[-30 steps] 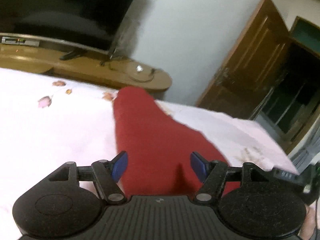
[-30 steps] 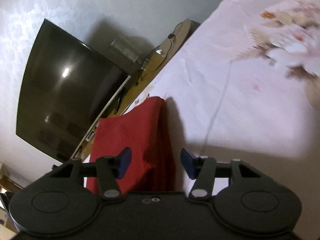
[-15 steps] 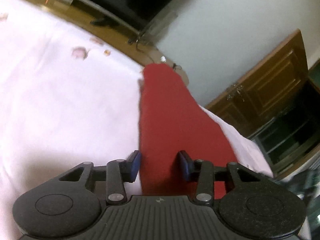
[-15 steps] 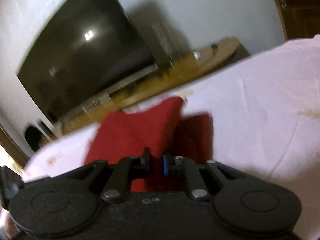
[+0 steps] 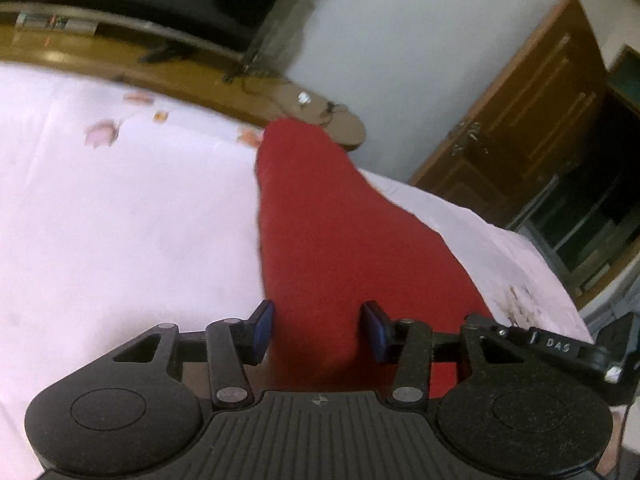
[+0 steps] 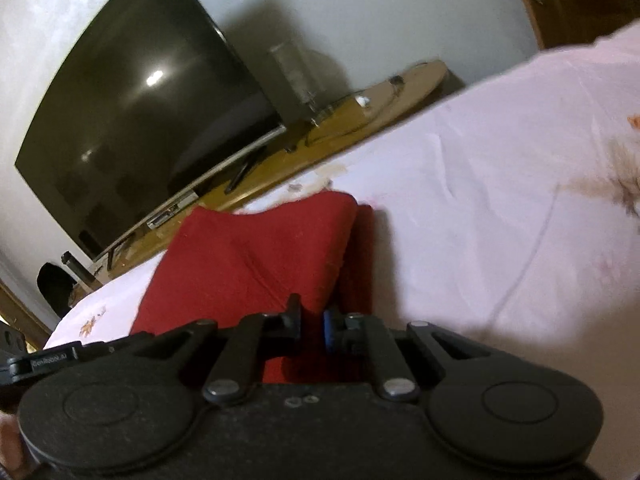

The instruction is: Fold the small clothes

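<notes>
Pale floral bed sheet (image 5: pixel 120 220) carries the red garment (image 5: pixel 320 232), partly lifted off it. Right tongs (image 6: pixel 312 326) clamped on its near edge; left tongs (image 5: pixel 318 330) opening, cloth between the pads, not pinched.

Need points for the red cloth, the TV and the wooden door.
red cloth (image 5: pixel 344 248): left wrist view, middle of the raised fabric.
TV (image 6: pixel 136 132): right wrist view, centre of the dark screen.
wooden door (image 5: pixel 532 108): left wrist view, middle of the door panel.
</notes>
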A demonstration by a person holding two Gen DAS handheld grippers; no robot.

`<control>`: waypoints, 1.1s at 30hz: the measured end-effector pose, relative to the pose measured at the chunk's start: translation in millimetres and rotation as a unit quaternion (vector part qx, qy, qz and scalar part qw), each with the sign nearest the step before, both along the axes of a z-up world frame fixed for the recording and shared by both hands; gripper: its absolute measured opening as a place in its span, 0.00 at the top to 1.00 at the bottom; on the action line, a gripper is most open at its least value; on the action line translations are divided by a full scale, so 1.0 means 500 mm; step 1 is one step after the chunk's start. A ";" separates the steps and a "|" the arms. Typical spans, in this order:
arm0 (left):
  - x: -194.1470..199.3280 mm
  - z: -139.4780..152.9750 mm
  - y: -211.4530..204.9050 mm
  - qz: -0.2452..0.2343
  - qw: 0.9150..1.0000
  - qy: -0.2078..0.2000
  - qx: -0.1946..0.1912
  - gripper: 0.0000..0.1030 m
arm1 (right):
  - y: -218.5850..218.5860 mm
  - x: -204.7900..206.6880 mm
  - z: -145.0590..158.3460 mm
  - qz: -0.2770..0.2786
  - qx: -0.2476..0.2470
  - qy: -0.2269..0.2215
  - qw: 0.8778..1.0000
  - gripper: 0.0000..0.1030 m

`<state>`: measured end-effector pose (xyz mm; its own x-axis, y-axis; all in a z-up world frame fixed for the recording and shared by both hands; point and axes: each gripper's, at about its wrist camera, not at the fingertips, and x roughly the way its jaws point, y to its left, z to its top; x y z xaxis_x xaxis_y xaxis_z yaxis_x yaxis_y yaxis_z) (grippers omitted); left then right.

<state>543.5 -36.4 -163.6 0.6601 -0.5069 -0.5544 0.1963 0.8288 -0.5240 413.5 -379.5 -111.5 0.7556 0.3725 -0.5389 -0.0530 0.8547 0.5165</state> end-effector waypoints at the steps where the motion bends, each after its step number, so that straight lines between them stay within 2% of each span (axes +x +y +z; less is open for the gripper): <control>1: 0.001 -0.001 0.000 0.001 1.000 0.003 0.001 0.48 | -0.002 0.007 -0.010 -0.006 0.008 0.006 1.000 0.91; 6: -0.012 0.018 -0.003 -0.011 0.999 -0.012 0.031 0.48 | 0.005 -0.002 0.009 -0.014 -0.009 -0.011 1.000 0.91; 8: -0.004 0.002 -0.002 -0.003 1.000 0.002 0.030 0.35 | 0.000 -0.006 0.002 -0.015 -0.020 -0.008 1.000 0.92; 10: 0.002 0.008 0.006 0.001 1.000 0.011 0.023 0.35 | -0.008 0.009 -0.023 -0.015 -0.004 0.007 1.000 0.92; 11: -0.003 0.021 0.011 0.008 1.000 0.001 0.030 0.35 | -0.013 0.013 -0.020 -0.010 0.001 0.011 1.000 0.91; 13: -0.021 0.060 0.025 0.033 0.997 -0.052 0.040 0.34 | -0.017 0.013 0.001 -0.006 -0.001 0.011 1.000 0.80; 14: -0.021 0.077 0.031 0.037 0.996 -0.069 0.032 0.35 | -0.018 0.005 0.020 -0.018 -0.024 -0.006 1.000 0.74; 15: -0.014 0.094 0.032 0.035 0.995 -0.089 0.021 0.35 | -0.019 -0.002 0.040 -0.026 -0.046 -0.034 0.998 0.73; 17: 0.015 0.114 0.010 0.013 0.994 -0.108 0.031 0.35 | -0.022 0.005 0.062 -0.019 -0.046 -0.067 0.997 0.75; 19: 0.056 0.119 -0.023 -0.020 0.992 -0.115 0.040 0.35 | -0.004 0.039 0.071 -0.008 -0.063 -0.068 0.996 0.77; 21: 0.101 0.100 -0.051 -0.026 0.994 -0.094 0.057 0.35 | 0.033 0.070 0.078 0.020 -0.096 -0.084 0.992 0.76; 23: 0.136 0.055 -0.085 -0.037 0.993 -0.065 0.095 0.34 | 0.066 0.103 0.065 0.040 -0.136 -0.074 0.987 0.79; 24: 0.135 0.041 -0.107 -0.042 0.988 -0.080 0.127 0.30 | 0.081 0.130 0.043 0.048 -0.165 -0.040 0.984 0.82; 25: 0.131 0.044 -0.126 -0.052 0.985 -0.087 0.142 0.21 | 0.090 0.148 0.018 0.055 -0.196 -0.006 0.979 0.83; 26: 0.131 0.053 -0.132 -0.053 0.984 -0.084 0.145 0.21 | 0.092 0.149 0.006 0.054 -0.224 -0.020 0.973 0.85; 27: 0.128 0.063 -0.129 -0.050 0.986 -0.083 0.139 0.21 | 0.091 0.150 0.005 0.056 -0.240 -0.021 0.969 0.85; 29: 0.099 0.091 -0.095 -0.034 0.989 -0.098 0.102 0.24 | 0.073 0.145 0.020 0.043 -0.230 -0.007 0.972 0.83; 30: 0.073 0.105 -0.076 -0.028 0.990 -0.111 0.087 0.24 | 0.064 0.129 0.033 0.033 -0.229 -0.011 0.973 0.76; 32: 0.009 0.120 -0.040 -0.014 0.989 -0.131 0.073 0.24 | 0.026 0.067 0.067 0.030 -0.193 -0.041 0.980 0.73; 33: -0.022 0.120 -0.027 -0.012 0.988 -0.134 0.072 0.24 | 0.013 0.038 0.077 0.035 -0.171 -0.041 0.984 0.74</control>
<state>532.3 -49.7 -103.5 0.7813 -0.4536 -0.4287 0.3330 0.8839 -0.3282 432.4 -373.2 -73.0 0.7810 0.2320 -0.5798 -0.1473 0.9707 0.1899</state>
